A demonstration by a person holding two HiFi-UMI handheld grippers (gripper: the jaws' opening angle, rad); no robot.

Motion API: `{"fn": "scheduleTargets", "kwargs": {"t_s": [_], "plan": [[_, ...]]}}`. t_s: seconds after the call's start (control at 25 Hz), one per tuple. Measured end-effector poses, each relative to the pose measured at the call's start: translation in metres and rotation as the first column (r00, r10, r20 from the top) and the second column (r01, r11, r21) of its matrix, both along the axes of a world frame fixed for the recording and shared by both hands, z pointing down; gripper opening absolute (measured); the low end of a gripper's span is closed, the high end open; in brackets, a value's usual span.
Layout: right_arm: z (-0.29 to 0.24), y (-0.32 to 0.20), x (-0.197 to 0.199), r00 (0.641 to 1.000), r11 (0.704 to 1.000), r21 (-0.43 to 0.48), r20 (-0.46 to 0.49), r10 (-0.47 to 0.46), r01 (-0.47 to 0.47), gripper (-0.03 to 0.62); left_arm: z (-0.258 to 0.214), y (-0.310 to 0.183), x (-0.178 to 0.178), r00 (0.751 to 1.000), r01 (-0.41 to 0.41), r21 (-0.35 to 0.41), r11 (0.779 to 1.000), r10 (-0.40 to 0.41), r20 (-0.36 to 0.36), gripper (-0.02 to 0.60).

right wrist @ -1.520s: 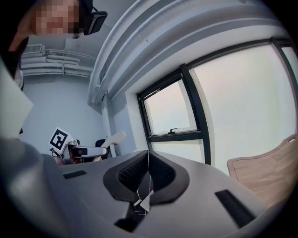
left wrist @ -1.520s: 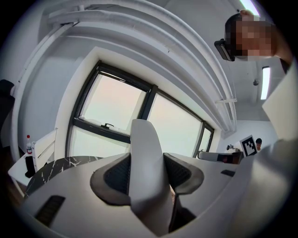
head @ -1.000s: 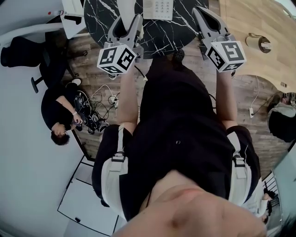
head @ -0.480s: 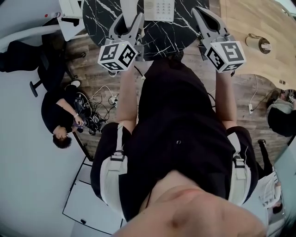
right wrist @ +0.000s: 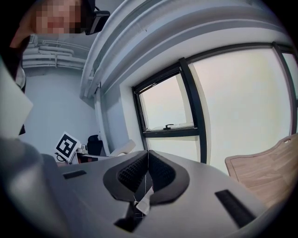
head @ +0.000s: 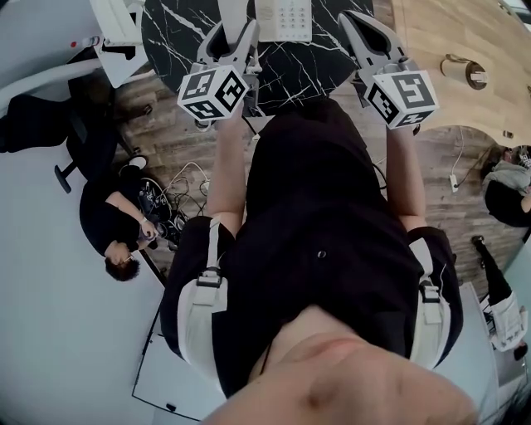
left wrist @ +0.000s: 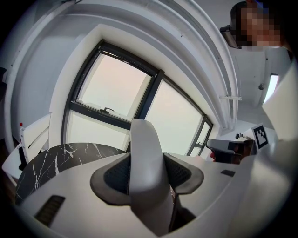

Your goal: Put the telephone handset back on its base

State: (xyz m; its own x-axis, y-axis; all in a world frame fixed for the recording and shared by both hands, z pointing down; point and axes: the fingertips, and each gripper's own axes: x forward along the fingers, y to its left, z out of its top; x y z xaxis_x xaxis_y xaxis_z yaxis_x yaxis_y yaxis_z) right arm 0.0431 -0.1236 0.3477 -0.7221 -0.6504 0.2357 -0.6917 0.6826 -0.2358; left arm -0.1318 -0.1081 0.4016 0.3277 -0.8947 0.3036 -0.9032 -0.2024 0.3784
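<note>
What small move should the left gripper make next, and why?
Probably shift the left gripper slightly to the right in the head view, toward the base, before lowering it. Its jaws are clamped on the handset, which in the head view hangs over the table just left of the base's keypad and is not yet on the base.

handset (left wrist: 146, 172) pale grey-white | left gripper pads (left wrist: 118, 175) black, ribbed | marker cubes (head: 214, 93) white, black squares | table (head: 170, 35) at 12 o'clock black marble, white veins | telephone base (head: 284, 17) white, grey keys | floor (head: 178, 141) brown wood-grain
</note>
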Motion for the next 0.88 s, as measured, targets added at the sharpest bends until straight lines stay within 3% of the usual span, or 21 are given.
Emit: {"fn": "scheduleTargets", "kwargs": {"t_s": [0.88], "plan": [[0.05, 0.003, -0.027, 0.992, 0.988, -0.109, -0.075, 0.098, -0.106, 0.031, 0.109, -0.024, -0.009, 0.997, -0.076, -0.199, 0.977, 0.073, -0.021, 0.222]]}}
